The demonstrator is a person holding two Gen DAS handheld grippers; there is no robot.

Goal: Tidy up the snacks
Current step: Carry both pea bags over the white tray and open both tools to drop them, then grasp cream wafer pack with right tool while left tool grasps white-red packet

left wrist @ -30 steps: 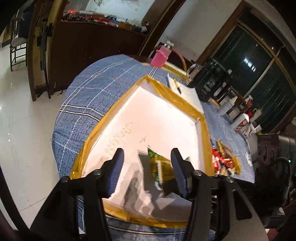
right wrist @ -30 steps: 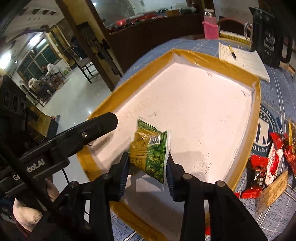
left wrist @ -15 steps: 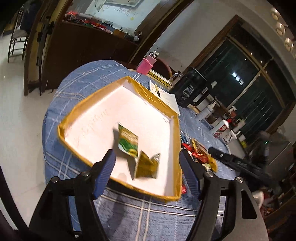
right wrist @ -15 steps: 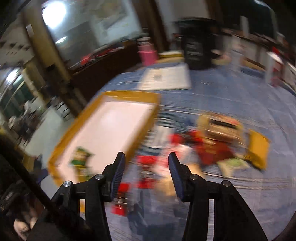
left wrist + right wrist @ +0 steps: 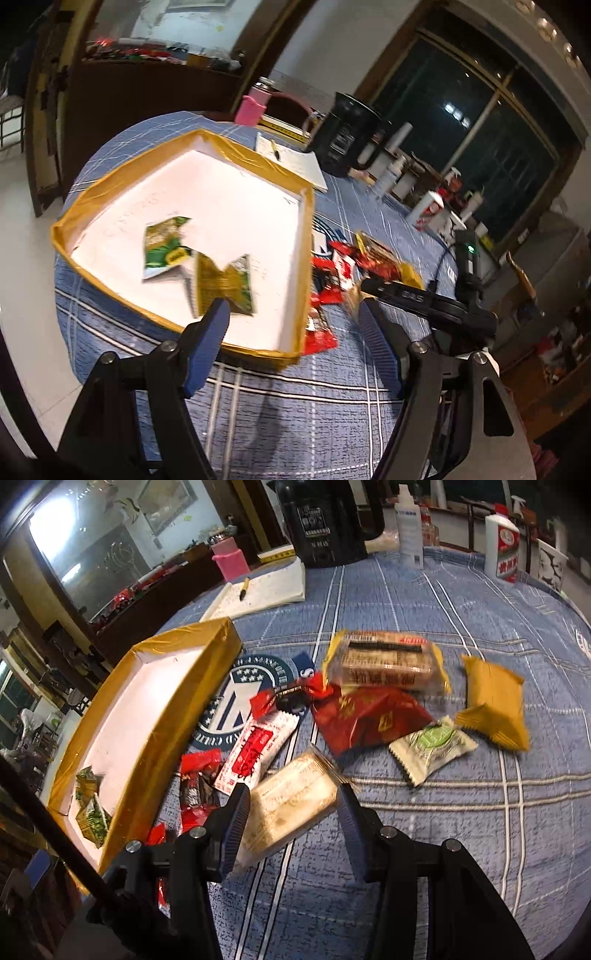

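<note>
Care is needed now: the right gripper (image 5: 291, 808), fingers opening and empty, should straddle the pale wafer packet (image 5: 284, 808) on the surface squarely. The left gripper (image 5: 295, 325) hangs open, empty. A second ago the right held the green pea packet (image 5: 166, 247), now in the tray (image 5: 110, 177).

The left gripper (image 5: 291, 336) is a matte black plastic frame whose two fingers end in ribbed blue pads (image 5: 207, 347), each finger pinned by round silver screws. The right gripper (image 5: 291, 827) is built alike, with ribbed dark blue pads (image 5: 236, 830) and the same silver screws. At three o'clock in the left wrist view, its black body shows white lettering, a small green light and a black cable.
</note>
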